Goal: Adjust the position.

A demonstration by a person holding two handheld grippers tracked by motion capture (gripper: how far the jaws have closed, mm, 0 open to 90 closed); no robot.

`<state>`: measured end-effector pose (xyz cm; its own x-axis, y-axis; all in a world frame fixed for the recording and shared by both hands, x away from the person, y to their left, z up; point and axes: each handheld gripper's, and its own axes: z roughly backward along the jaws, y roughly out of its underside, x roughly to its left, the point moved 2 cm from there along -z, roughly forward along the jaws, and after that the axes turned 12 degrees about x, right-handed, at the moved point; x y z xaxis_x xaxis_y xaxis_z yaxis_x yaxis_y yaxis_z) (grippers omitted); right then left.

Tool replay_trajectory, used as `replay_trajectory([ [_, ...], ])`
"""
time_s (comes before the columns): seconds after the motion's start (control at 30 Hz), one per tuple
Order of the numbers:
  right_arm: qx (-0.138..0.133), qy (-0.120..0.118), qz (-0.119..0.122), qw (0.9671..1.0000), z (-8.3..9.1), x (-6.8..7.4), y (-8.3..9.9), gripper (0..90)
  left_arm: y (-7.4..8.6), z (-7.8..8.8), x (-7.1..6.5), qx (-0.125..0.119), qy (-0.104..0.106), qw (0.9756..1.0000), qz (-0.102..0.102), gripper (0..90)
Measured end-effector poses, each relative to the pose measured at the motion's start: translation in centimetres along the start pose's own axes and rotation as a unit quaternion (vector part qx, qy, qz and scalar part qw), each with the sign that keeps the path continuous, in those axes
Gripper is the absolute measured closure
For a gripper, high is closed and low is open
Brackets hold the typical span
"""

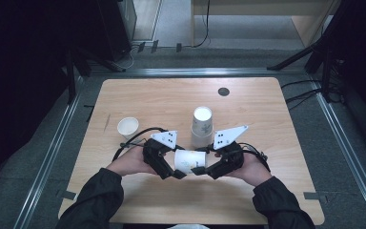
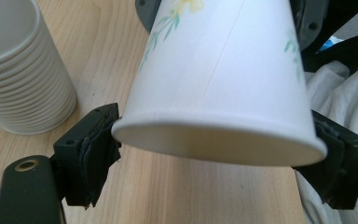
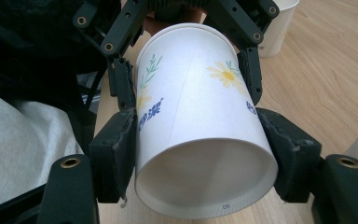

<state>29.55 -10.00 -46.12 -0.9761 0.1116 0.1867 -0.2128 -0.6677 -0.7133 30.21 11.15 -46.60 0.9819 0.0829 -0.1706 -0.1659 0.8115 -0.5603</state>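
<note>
Two grippers share one white paper cup printed with flowers (image 1: 189, 161), held on its side just above the near middle of the light wooden table (image 1: 267, 200).

We see the left gripper (image 1: 177, 172) closed on one end of it and the right gripper (image 1: 196, 170) closed on the other, each pair of jaws pressed against opposite sides of the cup's wall, so the cup (image 2: 223, 79) spans the gap between them. In the right gripper view its open mouth (image 3: 206, 179) faces the camera. We count three sets of cups in all: the held one, one tall upside-down stack of white paper cups (image 1: 202, 126) just behind the grippers, and one single white paper cup standing upright (image 1: 127, 127) to the left, apart from both. One small dark round disc (image 1: 223, 91) lies near the far edge.
</note>
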Motion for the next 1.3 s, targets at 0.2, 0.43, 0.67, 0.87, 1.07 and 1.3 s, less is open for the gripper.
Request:
replay_trajectory([
  [0.2, 0.000, -0.003, -0.004, 1.0000, -0.2, 0.0, -0.1, 33.9, 0.1, 0.3, -0.1, -0.006, -0.006, 0.9999, -0.005, 21.3],
  [0.43, 0.008, -0.005, -0.009, 0.9999, -0.4, 0.0, 0.0, 31.2, 0.2, 0.7, 0.0, -0.007, -0.010, 0.9999, 0.003, 23.1],
  [0.67, 0.011, 0.014, -0.017, 0.9997, -0.5, -0.2, 0.0, 25.7, 0.5, 1.8, 0.5, 0.005, -0.026, 0.9995, 0.020, 23.8],
  [0.87, 0.018, 0.017, -0.021, 0.9995, -0.7, -0.4, 0.2, 25.7, 0.3, 3.3, 0.3, 0.012, -0.042, 0.9989, 0.019, 24.3],
  [1.07, 0.026, 0.020, -0.019, 0.9993, -0.9, -0.3, 0.3, 25.6, 0.1, 3.8, 0.0, 0.050, -0.059, 0.9969, 0.017, 24.6],
  [1.3, 0.034, 0.023, -0.019, 0.9990, -1.2, -0.5, 0.4, 25.3, -0.5, 3.7, -0.5, 0.103, -0.063, 0.9925, 0.022, 24.8],
])
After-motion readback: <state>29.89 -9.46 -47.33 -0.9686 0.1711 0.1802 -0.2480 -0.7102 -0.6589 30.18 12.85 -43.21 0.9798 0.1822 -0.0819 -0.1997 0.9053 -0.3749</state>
